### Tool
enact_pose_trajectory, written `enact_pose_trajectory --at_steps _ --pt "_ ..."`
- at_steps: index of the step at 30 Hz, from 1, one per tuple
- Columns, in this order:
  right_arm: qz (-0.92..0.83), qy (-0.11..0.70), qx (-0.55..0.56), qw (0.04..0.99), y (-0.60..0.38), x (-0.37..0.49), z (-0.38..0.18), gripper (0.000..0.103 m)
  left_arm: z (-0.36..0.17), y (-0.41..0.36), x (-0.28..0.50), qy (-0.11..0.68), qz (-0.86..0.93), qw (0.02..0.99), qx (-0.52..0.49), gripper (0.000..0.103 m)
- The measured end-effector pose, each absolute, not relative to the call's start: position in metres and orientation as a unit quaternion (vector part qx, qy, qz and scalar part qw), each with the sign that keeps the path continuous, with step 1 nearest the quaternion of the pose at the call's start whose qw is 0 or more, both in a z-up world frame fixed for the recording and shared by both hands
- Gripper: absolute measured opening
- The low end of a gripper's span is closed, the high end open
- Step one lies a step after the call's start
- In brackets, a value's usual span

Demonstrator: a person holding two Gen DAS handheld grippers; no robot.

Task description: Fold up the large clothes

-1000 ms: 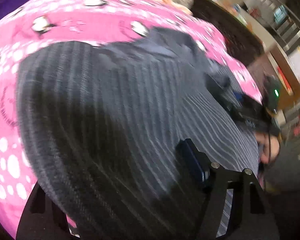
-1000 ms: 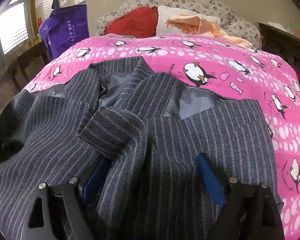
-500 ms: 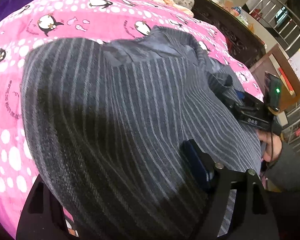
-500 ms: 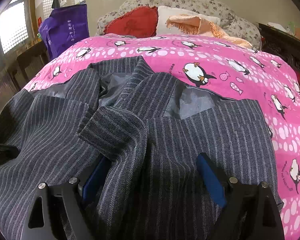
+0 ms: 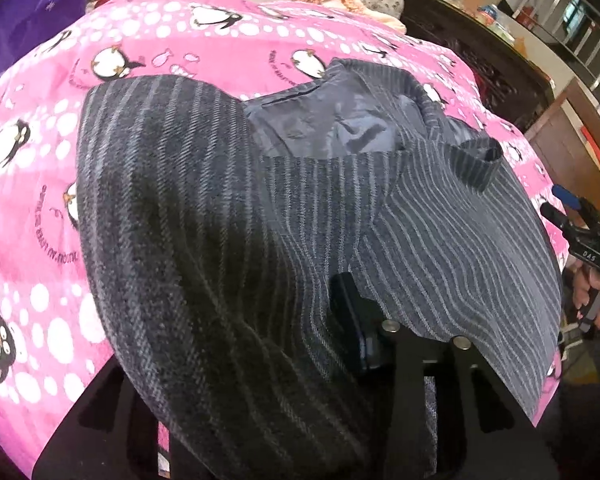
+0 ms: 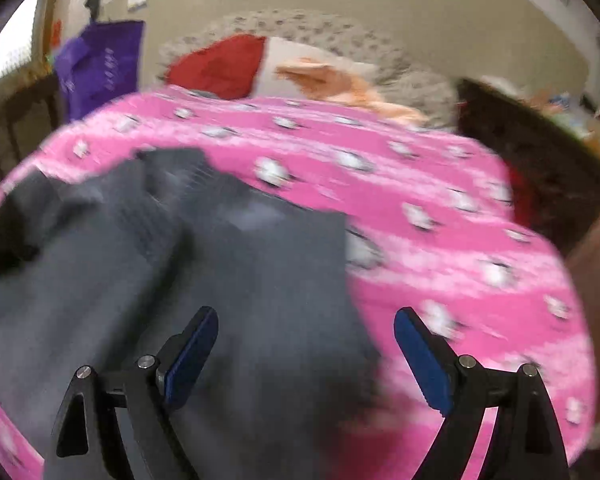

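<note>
A dark grey pinstriped jacket [image 5: 440,232] lies spread on a pink penguin-print bedspread [image 5: 220,52], its grey lining [image 5: 332,128] showing at the collar and a sleeve cuff [image 5: 480,160] folded over. My left gripper [image 5: 256,288] is closing on a thick fold of the jacket's near-left panel. One pad is buried in the cloth and the other finger is hidden under it. My right gripper [image 6: 306,316] hangs open above the jacket [image 6: 260,260] near its right edge, with nothing between its blue pads. It also shows at the right of the left wrist view, the right gripper [image 5: 572,200] held by a hand [image 5: 592,292].
A red pillow [image 6: 220,64] and an orange cloth [image 6: 340,80] lie at the head of the bed. A purple bag [image 6: 100,64] hangs at the far left. A dark wooden cabinet [image 5: 480,68] stands along the bed's right side. The bedspread [image 6: 440,220] is bare to the right of the jacket.
My right gripper has lifted off the jacket and swung toward its right edge, blurring its view. My left gripper's jaws have narrowed on the fold of cloth.
</note>
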State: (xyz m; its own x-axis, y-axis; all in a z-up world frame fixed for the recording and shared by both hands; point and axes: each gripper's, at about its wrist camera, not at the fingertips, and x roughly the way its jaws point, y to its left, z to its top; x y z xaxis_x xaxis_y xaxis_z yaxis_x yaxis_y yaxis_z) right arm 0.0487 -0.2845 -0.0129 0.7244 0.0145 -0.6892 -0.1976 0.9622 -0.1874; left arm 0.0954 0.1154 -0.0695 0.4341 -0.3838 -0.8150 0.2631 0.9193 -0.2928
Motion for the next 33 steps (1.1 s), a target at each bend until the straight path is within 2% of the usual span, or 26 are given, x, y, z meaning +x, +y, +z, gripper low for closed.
enact_pose_trajectory --at_steps 2,4,5,6,7,8,15,20,26,29,33 --pt "0.033 0.381 -0.113 0.917 -0.318 0.035 -0.026 0.088 -0.069 0.112 0.093 0.493 -0.206 0.844 -0.052 0.056" --pt "0.017 0.391 -0.079 0.917 -0.345 0.027 -0.037 0.088 -0.068 0.108 0.092 0.494 -0.202 0.845 -0.040 0.057" --pt "0.007 0.401 -0.053 0.914 -0.360 0.022 -0.046 0.088 -0.066 0.105 0.092 0.498 -0.198 0.844 -0.038 0.053" --pt "-0.001 0.411 -0.040 0.911 -0.369 0.020 -0.053 0.088 -0.064 0.103 0.092 0.501 -0.204 0.840 -0.042 0.035" --pt "-0.004 0.418 -0.030 0.908 -0.375 0.018 -0.059 0.088 -0.058 0.102 0.092 0.501 -0.213 0.837 -0.051 0.027" --pt "-0.008 0.419 -0.020 0.908 -0.382 0.015 -0.065 0.088 -0.050 0.102 0.091 0.495 -0.229 0.835 -0.066 0.013" --pt "-0.043 0.405 0.027 0.913 -0.412 -0.011 -0.076 0.088 0.019 0.072 0.102 0.485 -0.321 0.795 -0.172 0.012" --pt "-0.042 0.388 0.028 0.920 -0.415 -0.027 -0.088 0.089 0.043 0.027 0.132 0.486 -0.327 0.765 -0.268 0.012" --pt "-0.052 0.353 0.053 0.933 -0.415 -0.039 -0.096 0.090 0.032 -0.032 0.175 0.516 -0.257 0.754 -0.317 0.012" --pt "-0.049 0.345 0.057 0.936 -0.415 -0.044 -0.097 0.089 0.019 -0.061 0.191 0.526 -0.218 0.761 -0.309 0.012" --pt "-0.035 0.339 0.063 0.938 -0.419 -0.051 -0.100 0.090 -0.026 -0.085 0.198 0.547 -0.159 0.766 -0.297 0.012"
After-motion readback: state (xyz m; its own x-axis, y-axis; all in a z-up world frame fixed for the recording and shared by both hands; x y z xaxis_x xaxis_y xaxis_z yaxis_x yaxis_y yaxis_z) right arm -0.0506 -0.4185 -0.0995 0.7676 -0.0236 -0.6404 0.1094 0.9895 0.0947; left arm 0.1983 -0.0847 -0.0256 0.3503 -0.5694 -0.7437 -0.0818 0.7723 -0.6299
